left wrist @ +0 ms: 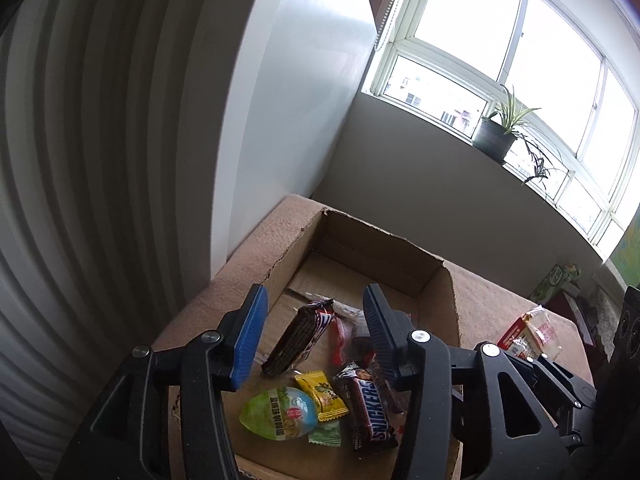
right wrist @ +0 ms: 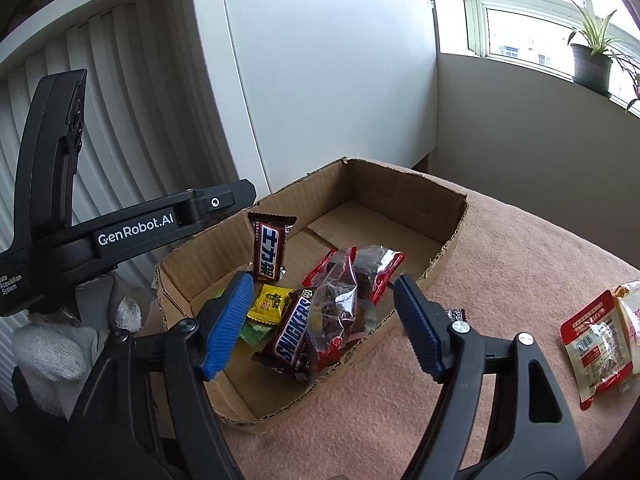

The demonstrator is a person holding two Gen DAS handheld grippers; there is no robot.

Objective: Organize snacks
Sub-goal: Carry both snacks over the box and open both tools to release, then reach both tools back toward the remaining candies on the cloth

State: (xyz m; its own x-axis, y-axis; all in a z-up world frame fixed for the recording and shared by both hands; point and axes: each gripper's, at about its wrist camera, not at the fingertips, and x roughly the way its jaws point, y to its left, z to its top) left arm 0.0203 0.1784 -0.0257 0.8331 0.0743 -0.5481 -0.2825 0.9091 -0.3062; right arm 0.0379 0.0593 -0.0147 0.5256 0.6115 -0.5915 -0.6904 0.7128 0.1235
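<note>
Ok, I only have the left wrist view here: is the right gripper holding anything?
Observer: No. The right gripper is open, with nothing pinched. A clear bag of dark snacks lies in the cardboard box beyond its fingers, on top of the Snickers bar.
Operator: Anything lying loose outside the box on that side?
Observer: Yes. A small dark wrapper sits on the tan cloth, just outside the box wall, next to the gripper's right-hand finger.
</note>
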